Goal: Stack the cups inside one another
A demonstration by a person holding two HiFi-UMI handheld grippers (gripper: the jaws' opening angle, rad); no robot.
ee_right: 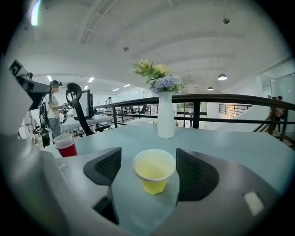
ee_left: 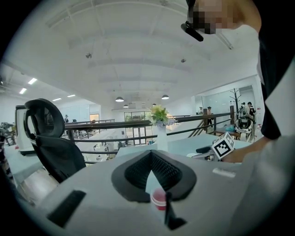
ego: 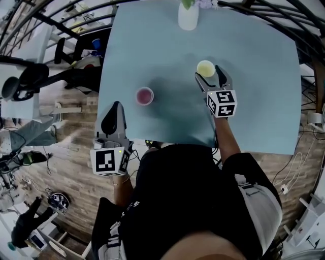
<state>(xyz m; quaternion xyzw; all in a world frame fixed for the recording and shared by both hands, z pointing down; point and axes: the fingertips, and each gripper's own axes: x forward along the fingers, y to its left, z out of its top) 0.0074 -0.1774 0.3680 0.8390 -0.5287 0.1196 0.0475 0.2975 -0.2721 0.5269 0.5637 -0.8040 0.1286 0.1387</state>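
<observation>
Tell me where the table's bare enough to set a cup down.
Bare table lies right of the right gripper. Also free: between red cup and yellow cup, and left of the vase. Crowded: around the yellow cup inside that open gripper.

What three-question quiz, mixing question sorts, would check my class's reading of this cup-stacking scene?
1. True or false: the right hand-held gripper grips the yellow cup.
2. Which cup is nearer the left hand-held gripper? A) yellow B) red cup
3. Fill in: a white ____ stands at the table's far edge.
Key: 1 false, its jaws stand apart around it; 2 B; 3 vase.
</observation>
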